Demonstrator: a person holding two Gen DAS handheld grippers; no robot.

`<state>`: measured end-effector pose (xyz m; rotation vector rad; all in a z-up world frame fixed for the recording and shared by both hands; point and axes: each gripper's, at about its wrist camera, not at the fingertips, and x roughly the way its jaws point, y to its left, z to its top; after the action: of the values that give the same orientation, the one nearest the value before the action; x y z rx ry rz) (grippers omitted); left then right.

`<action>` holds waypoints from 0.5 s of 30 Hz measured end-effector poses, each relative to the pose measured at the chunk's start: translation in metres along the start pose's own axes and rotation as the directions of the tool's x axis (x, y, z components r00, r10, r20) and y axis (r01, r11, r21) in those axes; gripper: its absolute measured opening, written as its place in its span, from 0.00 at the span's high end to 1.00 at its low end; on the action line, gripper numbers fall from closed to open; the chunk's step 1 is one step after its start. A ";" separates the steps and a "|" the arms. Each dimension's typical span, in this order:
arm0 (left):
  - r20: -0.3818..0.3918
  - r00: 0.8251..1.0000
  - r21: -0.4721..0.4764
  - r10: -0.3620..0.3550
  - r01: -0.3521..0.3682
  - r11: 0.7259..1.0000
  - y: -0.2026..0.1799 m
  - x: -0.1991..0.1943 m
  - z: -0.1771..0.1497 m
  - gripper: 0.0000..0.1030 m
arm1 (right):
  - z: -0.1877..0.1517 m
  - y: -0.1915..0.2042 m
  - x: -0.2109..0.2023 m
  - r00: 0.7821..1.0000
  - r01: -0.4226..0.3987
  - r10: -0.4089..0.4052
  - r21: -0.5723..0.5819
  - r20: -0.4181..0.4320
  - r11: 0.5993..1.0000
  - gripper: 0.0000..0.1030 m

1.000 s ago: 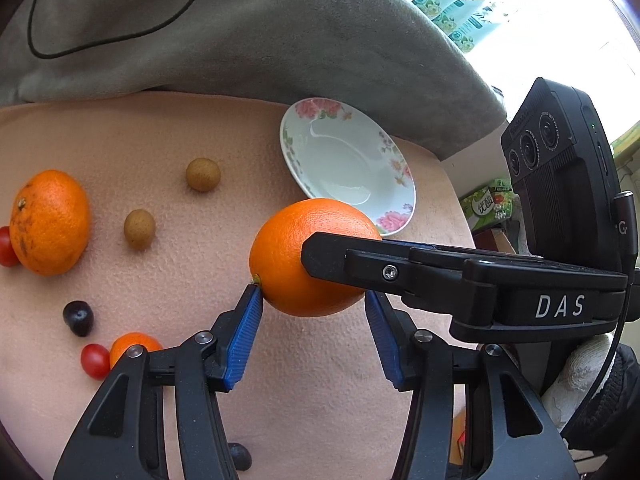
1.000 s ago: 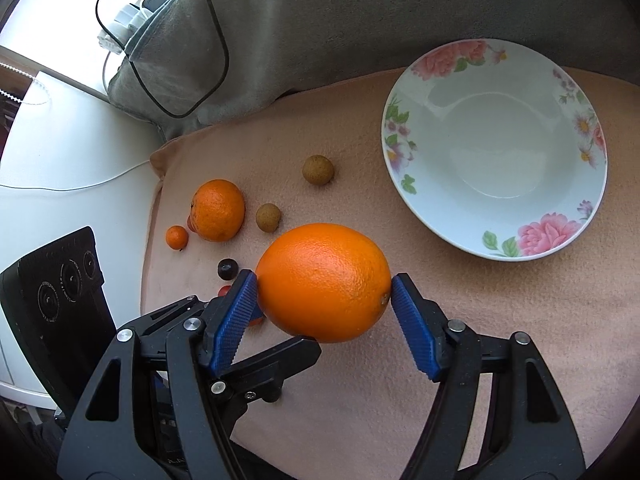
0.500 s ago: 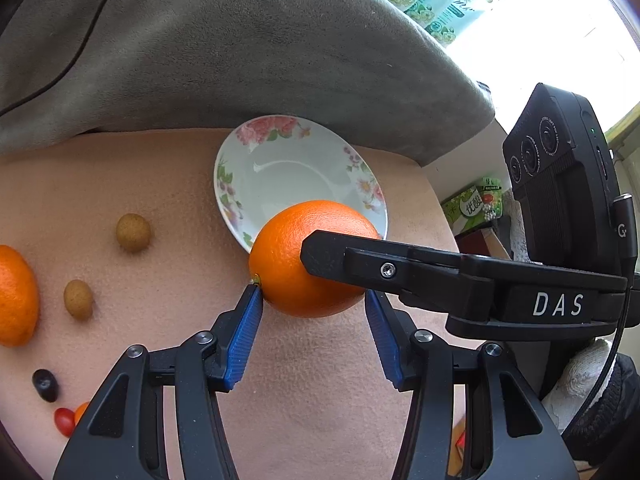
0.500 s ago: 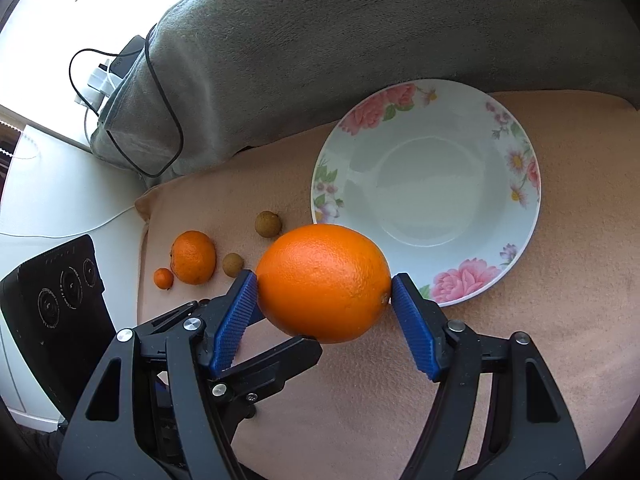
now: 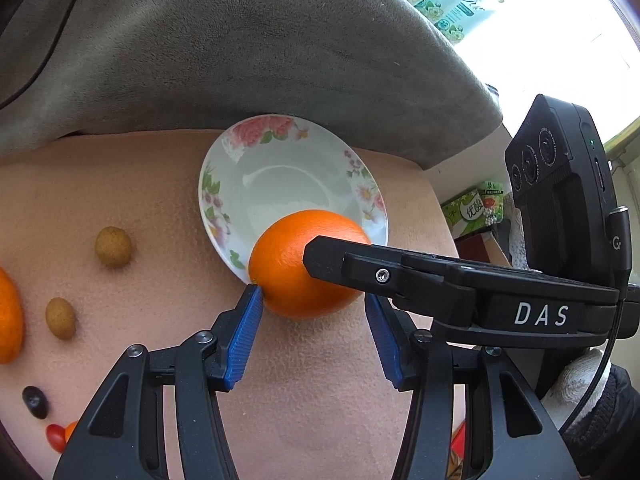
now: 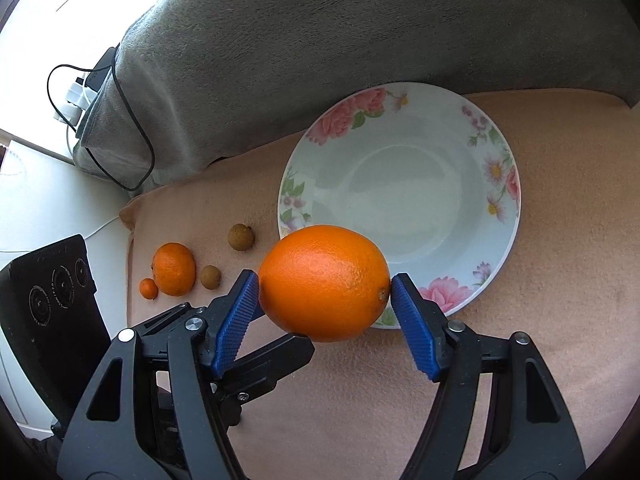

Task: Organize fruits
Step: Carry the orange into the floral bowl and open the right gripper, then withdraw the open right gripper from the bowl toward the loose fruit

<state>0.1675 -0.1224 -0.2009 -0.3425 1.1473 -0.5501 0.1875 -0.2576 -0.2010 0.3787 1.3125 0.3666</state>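
Note:
A large orange [image 6: 324, 280] hangs above the peach cloth with my right gripper [image 6: 325, 282] shut on it, a blue pad pressed on each end. It overlaps the near rim of a white flowered plate [image 6: 400, 184], which holds nothing. In the left wrist view the same orange [image 5: 296, 264] sits just past the tips of my left gripper [image 5: 313, 298]. That gripper is open, and its left fingertip [image 5: 256, 294] is at the fruit's skin. The right gripper's black finger [image 5: 360, 264] crosses in front. One finger [image 6: 280, 356] of the left gripper shows under the orange.
Left of the plate lie a mandarin [image 6: 174, 268], a tiny orange fruit [image 6: 149, 289] and two brown longans [image 6: 241, 236] [image 6: 210, 277]. A dark grape [image 5: 35, 402] and a cherry tomato [image 5: 56, 438] lie nearer. A grey blanket [image 6: 320, 40] with a black cable [image 6: 132, 120] runs behind.
Both grippers and the orange have moved right, toward the plate, which now sits right behind the fruit. The loose fruits have slid off to the left. Neither grip has changed.

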 end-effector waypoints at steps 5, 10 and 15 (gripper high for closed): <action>0.016 1.000 0.018 0.016 -0.016 1.000 0.000 -0.008 0.002 0.51 | 0.004 0.000 -0.014 0.999 0.033 -0.032 -0.014 0.040 0.999 0.30; 0.032 0.999 0.020 0.037 -0.037 0.999 0.004 -0.018 -0.002 0.51 | 0.002 0.011 -0.030 0.991 0.104 -0.099 -0.062 0.087 0.993 0.30; 0.043 0.997 0.026 0.063 -0.064 0.998 0.006 -0.026 -0.007 0.50 | -0.002 0.031 -0.044 0.973 0.201 -0.183 -0.127 0.141 0.971 0.30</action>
<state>0.1546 -0.1023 -0.1866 -0.2920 1.1049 -0.5004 0.1743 -0.2506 -0.1492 0.1521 1.1786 0.2648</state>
